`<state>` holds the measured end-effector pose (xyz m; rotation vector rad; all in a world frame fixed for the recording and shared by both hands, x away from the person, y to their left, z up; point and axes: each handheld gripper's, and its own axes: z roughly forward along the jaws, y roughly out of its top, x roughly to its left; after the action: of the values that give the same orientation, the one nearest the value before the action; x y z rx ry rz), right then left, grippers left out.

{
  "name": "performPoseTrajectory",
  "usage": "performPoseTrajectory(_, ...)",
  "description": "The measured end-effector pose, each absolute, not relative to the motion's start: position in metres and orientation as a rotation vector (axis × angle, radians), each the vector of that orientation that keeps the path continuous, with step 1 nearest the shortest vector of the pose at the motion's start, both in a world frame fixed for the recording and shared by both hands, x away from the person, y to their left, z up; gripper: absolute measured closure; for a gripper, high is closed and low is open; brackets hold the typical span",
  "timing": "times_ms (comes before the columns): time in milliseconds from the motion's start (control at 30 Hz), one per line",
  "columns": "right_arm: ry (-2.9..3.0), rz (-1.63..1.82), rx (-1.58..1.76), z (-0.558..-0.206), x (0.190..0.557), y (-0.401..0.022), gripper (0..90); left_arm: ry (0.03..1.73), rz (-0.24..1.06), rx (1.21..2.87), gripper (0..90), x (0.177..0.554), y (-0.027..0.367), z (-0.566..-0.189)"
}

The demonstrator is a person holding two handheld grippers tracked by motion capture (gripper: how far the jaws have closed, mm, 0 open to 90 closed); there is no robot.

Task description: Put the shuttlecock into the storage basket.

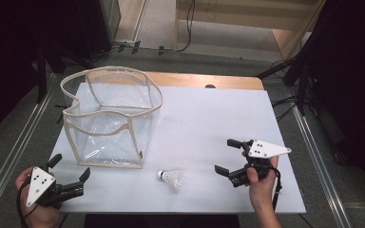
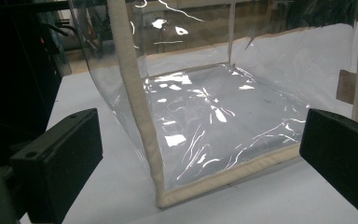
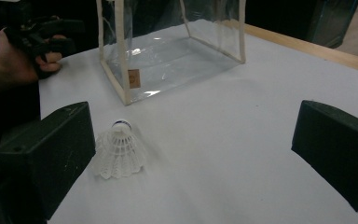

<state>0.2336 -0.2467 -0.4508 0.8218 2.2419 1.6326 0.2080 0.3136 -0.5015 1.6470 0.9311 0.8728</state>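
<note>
White shuttlecock [image 1: 172,178] lies on my bench [image 1: 209,123], just in front of the clear bag [image 1: 111,118]. My left gripper [image 1: 69,168] faces the bag with fingers spread and empty. My right gripper [image 1: 227,156], fingers likewise apart, sits near the shuttlecock.

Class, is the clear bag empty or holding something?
Empty: the clear bag shows only its bare floor; the shuttlecock lies outside on the table.
</note>
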Motion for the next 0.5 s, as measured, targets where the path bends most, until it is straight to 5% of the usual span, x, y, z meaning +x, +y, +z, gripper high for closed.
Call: performPoseTrajectory(500, 2.416, 1.45, 0.747, -0.453, 0.248, -0.196, 0.0, 0.931, 0.87, 1.643, 0.0, 0.208, 0.314, -0.502)
